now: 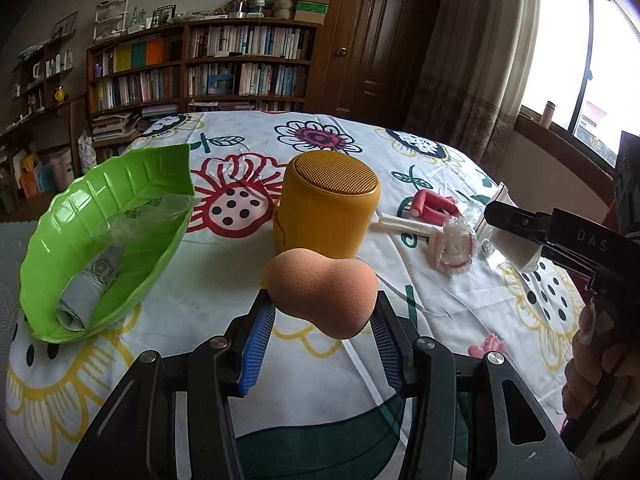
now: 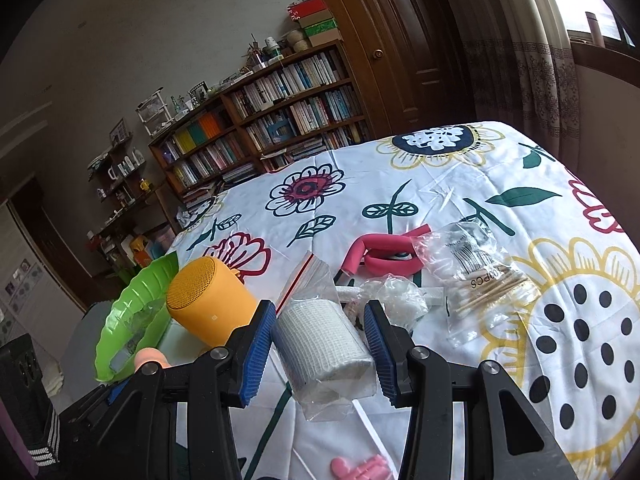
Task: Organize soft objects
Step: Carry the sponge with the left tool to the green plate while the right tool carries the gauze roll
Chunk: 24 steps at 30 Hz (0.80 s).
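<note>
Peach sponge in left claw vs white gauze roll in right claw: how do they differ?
The peach gourd-shaped makeup sponge is bare; the white bagged gauze roll sits inside a clear zip bag. The sponge is smooth with two rounded lobes; the roll is a cylinder with a woven mesh texture. The sponge pokes up past the left claw tips; the roll lies lengthwise along the right claw. Shared: both are soft, pinched between blue ribbed pads, above the floral cloth.

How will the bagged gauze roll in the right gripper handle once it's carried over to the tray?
The gauze roll likely squashes rather than resists; it looks soft and woven. Its loose plastic bag may slip against the right gripper pads. Probably light, and apt to roll on its round side.
</note>
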Each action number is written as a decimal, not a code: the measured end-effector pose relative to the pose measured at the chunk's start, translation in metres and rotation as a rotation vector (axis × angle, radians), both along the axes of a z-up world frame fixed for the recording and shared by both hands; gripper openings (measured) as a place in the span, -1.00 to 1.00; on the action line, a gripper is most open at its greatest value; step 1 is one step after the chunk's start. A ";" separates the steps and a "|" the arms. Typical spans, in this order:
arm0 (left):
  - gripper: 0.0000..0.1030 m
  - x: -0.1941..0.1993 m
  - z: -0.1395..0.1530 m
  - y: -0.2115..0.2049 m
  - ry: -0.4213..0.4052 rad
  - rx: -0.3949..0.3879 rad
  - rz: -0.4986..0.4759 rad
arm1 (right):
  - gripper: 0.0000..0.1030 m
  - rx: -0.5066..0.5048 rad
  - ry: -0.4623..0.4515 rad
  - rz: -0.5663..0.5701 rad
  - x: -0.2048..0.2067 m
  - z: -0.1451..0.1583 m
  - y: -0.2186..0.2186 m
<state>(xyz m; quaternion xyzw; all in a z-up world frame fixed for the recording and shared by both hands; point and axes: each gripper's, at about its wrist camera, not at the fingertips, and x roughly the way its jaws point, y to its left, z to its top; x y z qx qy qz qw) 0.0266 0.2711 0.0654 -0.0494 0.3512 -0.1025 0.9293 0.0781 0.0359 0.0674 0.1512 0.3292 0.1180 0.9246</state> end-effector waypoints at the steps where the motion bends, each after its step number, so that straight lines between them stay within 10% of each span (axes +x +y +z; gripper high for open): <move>1: -0.03 0.000 0.001 0.003 -0.003 -0.001 0.006 | -0.05 -0.002 -0.001 0.005 0.003 0.001 0.004; 24: -0.03 -0.001 0.001 0.043 -0.014 -0.046 0.058 | -0.05 -0.007 -0.037 0.075 0.055 0.018 0.067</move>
